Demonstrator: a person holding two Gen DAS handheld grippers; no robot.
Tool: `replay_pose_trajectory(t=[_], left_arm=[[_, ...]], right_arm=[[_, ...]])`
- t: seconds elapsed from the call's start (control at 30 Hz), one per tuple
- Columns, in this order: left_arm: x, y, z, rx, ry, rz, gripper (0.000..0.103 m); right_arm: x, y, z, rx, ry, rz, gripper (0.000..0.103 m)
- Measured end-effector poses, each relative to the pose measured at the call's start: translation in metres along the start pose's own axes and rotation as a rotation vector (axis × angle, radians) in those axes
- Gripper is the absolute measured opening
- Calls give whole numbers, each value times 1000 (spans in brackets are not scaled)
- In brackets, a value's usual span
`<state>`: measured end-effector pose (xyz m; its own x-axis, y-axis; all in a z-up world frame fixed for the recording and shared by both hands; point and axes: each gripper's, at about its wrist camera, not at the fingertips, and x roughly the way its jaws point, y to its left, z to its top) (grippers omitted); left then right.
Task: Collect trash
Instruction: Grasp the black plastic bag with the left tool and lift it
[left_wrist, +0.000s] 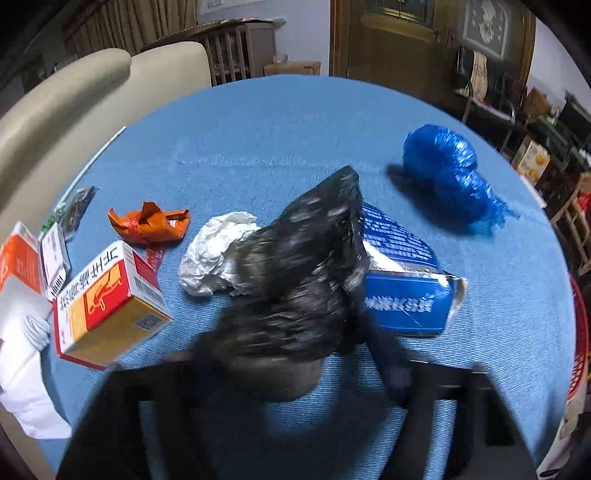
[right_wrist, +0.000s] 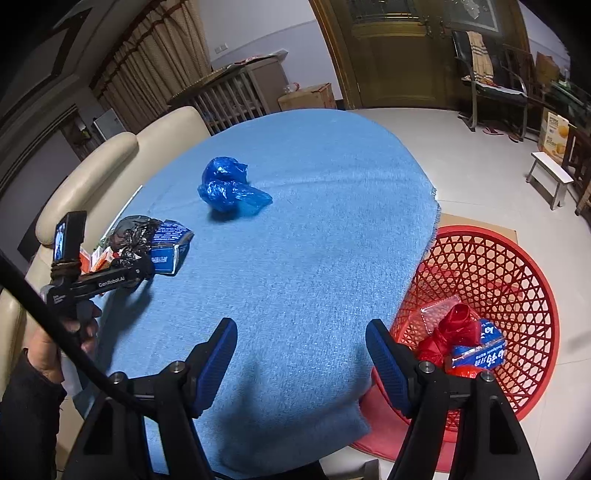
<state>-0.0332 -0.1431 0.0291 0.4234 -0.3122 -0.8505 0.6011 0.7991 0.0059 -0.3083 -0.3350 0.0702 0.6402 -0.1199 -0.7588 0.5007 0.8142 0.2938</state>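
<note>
A crumpled black plastic bag stands up between the blurred jaws of my left gripper, which looks shut on its lower end. In the right wrist view the left gripper sits at the table's left side with that black bag at its tip. Beside the bag lie a blue carton, a white paper wad, an orange wrapper and a red-and-yellow box. A blue plastic bag lies further back. My right gripper is open over the near cloth, holding nothing.
The round table has a blue cloth. A red mesh basket on the floor to the right holds a red bag and a blue packet. A beige sofa borders the left side. Small boxes and white tissue lie there.
</note>
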Motion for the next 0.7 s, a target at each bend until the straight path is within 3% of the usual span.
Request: replay_pose_trajectory(t=[0.33, 0.7], left_arm=[[-46, 7, -41, -93, -71, 1, 32], [-70, 21, -101, -149, -52, 34, 31]], right_arm=[[21, 18, 8, -38, 23, 41, 75], [13, 38, 20, -73, -2, 37, 75]])
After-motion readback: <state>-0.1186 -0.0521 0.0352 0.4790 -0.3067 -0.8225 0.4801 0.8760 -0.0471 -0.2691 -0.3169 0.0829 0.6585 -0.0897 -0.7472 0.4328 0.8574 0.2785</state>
